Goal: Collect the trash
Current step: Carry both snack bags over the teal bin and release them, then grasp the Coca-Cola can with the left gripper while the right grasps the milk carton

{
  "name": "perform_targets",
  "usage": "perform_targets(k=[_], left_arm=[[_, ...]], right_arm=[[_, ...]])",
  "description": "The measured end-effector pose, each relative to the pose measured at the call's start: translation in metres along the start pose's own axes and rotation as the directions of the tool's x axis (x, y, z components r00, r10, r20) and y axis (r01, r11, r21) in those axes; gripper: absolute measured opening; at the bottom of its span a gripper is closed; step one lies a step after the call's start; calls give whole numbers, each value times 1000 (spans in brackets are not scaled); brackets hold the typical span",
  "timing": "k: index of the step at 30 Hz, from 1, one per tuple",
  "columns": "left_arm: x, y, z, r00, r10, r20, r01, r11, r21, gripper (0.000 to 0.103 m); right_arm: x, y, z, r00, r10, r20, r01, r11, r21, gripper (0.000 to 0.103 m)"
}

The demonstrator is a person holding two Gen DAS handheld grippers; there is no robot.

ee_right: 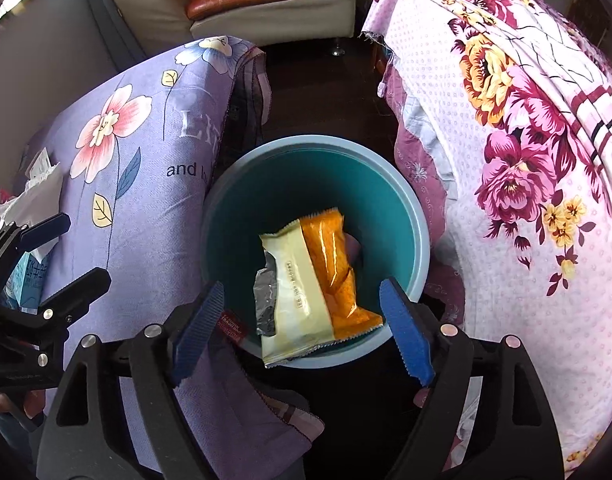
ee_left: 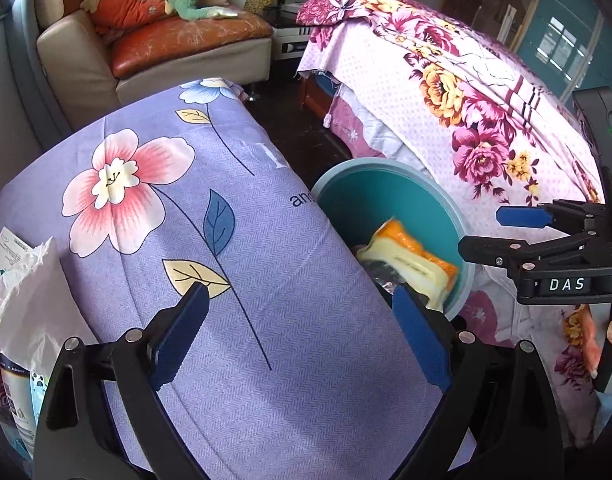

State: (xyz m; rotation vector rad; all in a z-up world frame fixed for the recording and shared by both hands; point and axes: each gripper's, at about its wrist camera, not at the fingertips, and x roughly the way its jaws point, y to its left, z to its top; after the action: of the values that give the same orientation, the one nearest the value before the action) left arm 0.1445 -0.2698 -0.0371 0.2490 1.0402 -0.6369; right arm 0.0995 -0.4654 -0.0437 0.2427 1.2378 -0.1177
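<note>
Bedding in lilac floral print covers the surface where a white crumpled wrapper and a small blue carton lie at its left edge, near the left gripper, whose fingers are spread and empty. Just off its right edge stands the teal bin, probably for short drops. The right gripper hangs spread above it, with the orange-and-cream snack packet leaning against the bin's near wall, apparently just released.

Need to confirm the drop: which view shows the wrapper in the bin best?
Right wrist: it looks straight down into the bin, showing the whole wrapper lying inside. In the left wrist view the purple cover hides part of the wrapper.
</note>
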Motion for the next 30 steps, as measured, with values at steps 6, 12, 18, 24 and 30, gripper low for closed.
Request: perform_targets(k=[6,12,18,24,30], left_arm=[[-21,13,-16,1000,11,18,-10,1000,-25,94],[-49,34,-33,998,38,45,-36,998,-54,94],[-81,67,-56,995,76,67,-69,993,-93,94],[-115,111,-85,989,122,88,-109,984,-142,94],[-147,161,-117,980,173,100,-151,969,-193,94]], right_arm=[[-13,16,-4,1000,-8,7,8,1000,-18,77],[-26,46,-9,1000,-6,7,6,998,-62,78],[-33,94,-16,1000,4,-5,-5,990,-139,78],[-34,155,-22,999,28,-27,-33,973,-226,78],[-29,219,-28,997,51,-65,-69,949,-307,78]])
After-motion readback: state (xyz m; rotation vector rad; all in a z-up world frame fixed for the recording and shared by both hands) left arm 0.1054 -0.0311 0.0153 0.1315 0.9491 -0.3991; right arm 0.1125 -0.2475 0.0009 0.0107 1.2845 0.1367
